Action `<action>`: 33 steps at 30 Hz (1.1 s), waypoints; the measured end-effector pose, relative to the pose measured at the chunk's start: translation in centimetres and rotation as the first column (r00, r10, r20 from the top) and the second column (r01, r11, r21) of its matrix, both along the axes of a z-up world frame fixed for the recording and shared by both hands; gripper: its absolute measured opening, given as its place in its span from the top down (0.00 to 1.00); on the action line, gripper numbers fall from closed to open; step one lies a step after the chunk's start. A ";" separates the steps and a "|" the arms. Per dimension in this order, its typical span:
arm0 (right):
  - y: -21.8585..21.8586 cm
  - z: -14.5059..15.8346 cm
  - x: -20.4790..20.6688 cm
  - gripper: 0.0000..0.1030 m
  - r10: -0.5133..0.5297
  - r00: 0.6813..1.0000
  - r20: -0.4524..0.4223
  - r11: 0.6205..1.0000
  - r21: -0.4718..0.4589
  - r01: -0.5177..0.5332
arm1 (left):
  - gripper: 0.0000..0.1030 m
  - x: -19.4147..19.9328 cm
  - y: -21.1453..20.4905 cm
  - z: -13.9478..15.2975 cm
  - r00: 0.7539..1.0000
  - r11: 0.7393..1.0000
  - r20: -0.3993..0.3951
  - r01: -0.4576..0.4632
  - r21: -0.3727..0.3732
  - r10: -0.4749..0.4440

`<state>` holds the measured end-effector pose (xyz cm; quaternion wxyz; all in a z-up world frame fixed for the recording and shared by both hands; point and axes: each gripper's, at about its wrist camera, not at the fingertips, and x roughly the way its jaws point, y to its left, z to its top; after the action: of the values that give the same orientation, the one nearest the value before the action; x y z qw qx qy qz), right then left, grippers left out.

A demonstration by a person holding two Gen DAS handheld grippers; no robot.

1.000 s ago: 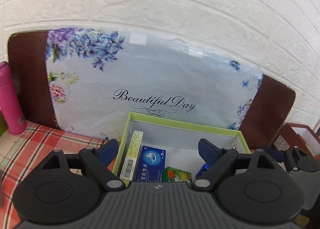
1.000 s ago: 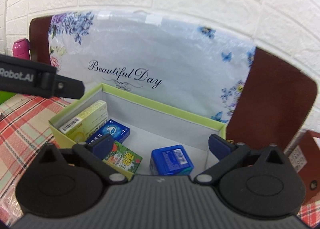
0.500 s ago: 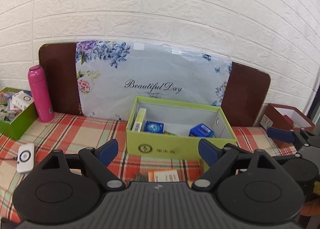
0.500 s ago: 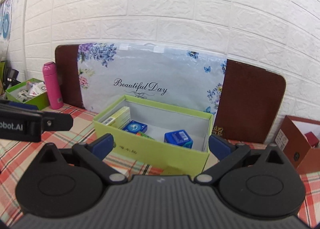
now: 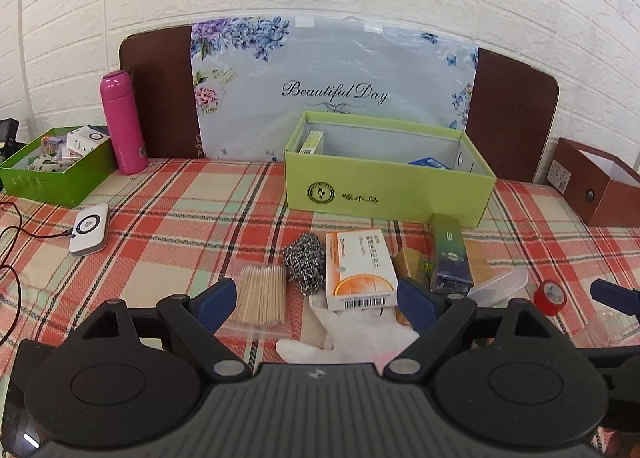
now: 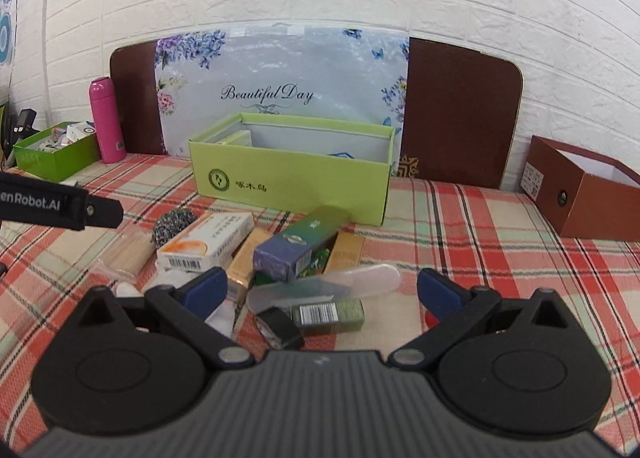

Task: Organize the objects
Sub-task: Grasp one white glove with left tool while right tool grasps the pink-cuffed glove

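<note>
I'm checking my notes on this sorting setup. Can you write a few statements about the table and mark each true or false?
1. The pink bottle stands upright. True.
2. The light green box is closed with a lid. False: it is open on top.
3. The left gripper holds the orange and white box. False: its jaws are open and hold nothing.
4. The steel scrubber lies beside the toothpicks. True.

The left tool (image 5: 316,298) is matte black plastic with a ribbed grey housing, two round domed discs, triangular cut-outs and silver pivot screws; its fingers (image 5: 216,298) wear dark blue pads; the right tool (image 6: 320,292) is built alike; one black arm reads "Robot.AI" in white.
</note>
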<state>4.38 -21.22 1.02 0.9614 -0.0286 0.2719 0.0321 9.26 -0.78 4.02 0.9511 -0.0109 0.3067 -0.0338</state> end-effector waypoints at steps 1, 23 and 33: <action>-0.1 -0.2 -0.4 0.00 -0.005 1.000 -0.003 1.000 0.004 0.005 | 0.12 0.0 0.0 -0.3 1.000 1.000 -0.010 0.000 -0.001 0.000; -1.1 -5.1 -4.8 0.00 -0.010 0.992 -0.128 0.994 0.102 0.024 | 0.12 2.3 -2.1 -5.7 0.985 0.993 -0.142 0.090 -0.070 -0.099; -0.3 -5.1 -4.5 0.00 0.067 0.991 -0.119 0.987 0.155 -0.049 | 0.92 2.0 0.8 -4.0 0.951 0.950 -0.163 0.223 -0.220 -0.261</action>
<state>-0.15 -21.56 -4.10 0.9407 0.0389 0.3269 0.0824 11.24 0.02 0.06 0.9003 -0.0711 0.3899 -0.1800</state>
